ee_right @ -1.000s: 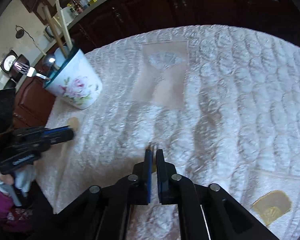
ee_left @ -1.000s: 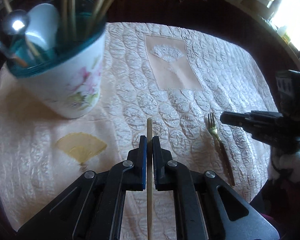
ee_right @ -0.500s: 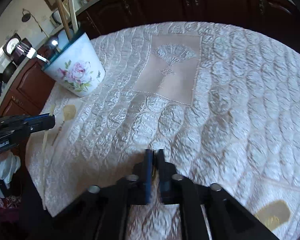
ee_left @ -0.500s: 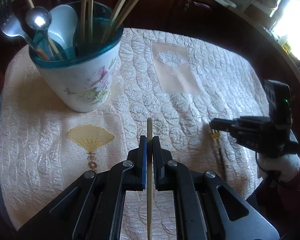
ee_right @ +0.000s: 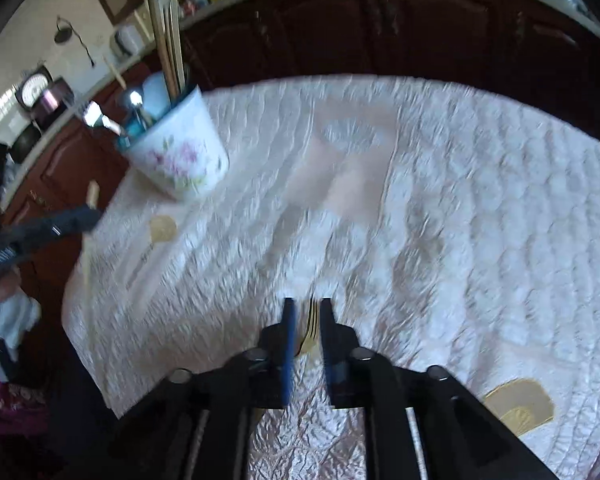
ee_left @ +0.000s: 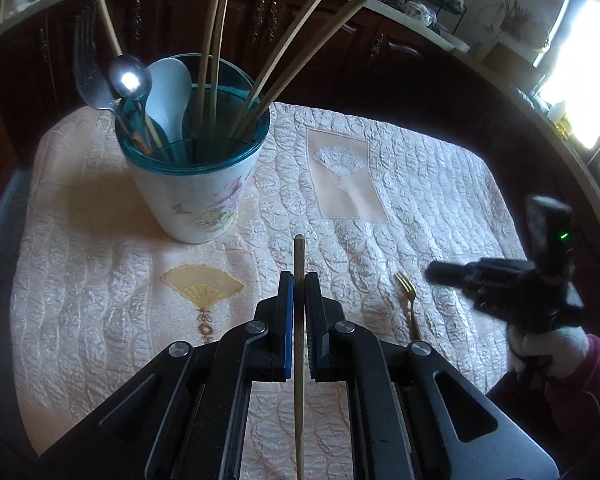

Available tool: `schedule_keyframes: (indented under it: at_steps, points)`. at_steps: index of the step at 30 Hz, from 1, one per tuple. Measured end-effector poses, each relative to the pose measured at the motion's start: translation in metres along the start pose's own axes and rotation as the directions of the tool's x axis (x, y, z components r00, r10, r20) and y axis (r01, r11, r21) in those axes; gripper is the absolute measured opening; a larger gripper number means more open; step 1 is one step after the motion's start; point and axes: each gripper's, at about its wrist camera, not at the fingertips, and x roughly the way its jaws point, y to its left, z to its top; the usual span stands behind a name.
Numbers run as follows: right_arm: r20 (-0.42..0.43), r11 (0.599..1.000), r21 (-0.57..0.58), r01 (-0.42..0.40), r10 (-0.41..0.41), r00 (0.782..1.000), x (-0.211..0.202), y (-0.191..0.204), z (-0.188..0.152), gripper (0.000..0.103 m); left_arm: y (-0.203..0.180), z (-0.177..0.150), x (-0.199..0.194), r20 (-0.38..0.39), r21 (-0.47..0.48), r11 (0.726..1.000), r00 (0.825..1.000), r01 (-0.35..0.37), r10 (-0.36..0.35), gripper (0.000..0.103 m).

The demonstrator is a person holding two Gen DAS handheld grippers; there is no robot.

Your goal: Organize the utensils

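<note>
Pinching a thin wooden chopstick (ee_left: 299,320), the left gripper (ee_left: 299,280) had its pads pressed tight on the stick, which ran straight up btwn the fingers w/ its blunt tip poking out past them. Ahead & to the left stood the utensil cup (ee_left: 196,196), white w/ a flower print and a teal rim, sitting on the quilted tablecloth (ee_left: 420,184). Cup was already crowded: four more chopsticks leaning out at angles, a steel fork (ee_left: 86,80), a shiny metal spoon (ee_left: 129,78) and a pale ceramic spoon (ee_left: 168,96). Nothing lay btwn the held stick and the cup, only bare cloth w/ a yellow embroidered fan patch (ee_left: 202,284).

Right gripper (ee_right: 308,312) was opening, jaws apart w/ a slim gold fork (ee_right: 309,332) btwn them; pads didn't look pressed on it, tho the right wrist view was blurred. From the left wrist view that fork lay flat on the cloth, tines toward the far side, just beside the right gripper's tips, well apart from the cup.

Cloth: cream satin, puffy oval quilting, a smooth peach panel w/ a white fan mid-table. Dark wood cabinets (ee_left: 260,24) ran behind the table. A white-gloved hand (ee_left: 552,348) w/ a magenta sleeve held the right gripper.
</note>
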Motion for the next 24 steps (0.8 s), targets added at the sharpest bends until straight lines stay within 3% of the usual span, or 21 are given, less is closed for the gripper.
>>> schedule_keyframes:
  at_steps: [3, 4, 6, 13, 24]
  points:
    - [-0.073, 0.999, 0.031, 0.031, -0.029, 0.997, 0.026, -0.006, -0.002, 0.017, 0.000, -0.003, -0.001, -0.002, -0.003, 1.000, 1.000, -0.004, 0.004, 0.004]
    - [-0.073, 0.999, 0.045, 0.027, -0.024, 0.997, 0.028, -0.008, -0.003, 0.008, -0.001, -0.003, -0.001, -0.004, -0.004, 1.000, 1.000, -0.005, 0.005, 0.004]
    - [-0.053, 0.997, 0.072, -0.010, 0.014, 0.998, 0.019, -0.011, -0.003, 0.003, 0.000, -0.003, -0.006, 0.002, -0.002, 1.000, 1.000, -0.004, 0.004, 0.004]
    - [0.074, 0.999, 0.024, -0.041, 0.039, 0.996, -0.043, -0.001, 0.004, 0.002, 0.006, 0.003, -0.037, 0.058, -0.024, 1.000, 0.998, 0.018, -0.017, 0.004]
    - [0.251, 0.990, -0.077, -0.117, 0.133, 0.959, -0.100, 0.050, 0.064, 0.002, 0.024, 0.046, -0.112, 0.220, -0.061, 0.998, 0.975, 0.031, -0.016, 0.004]
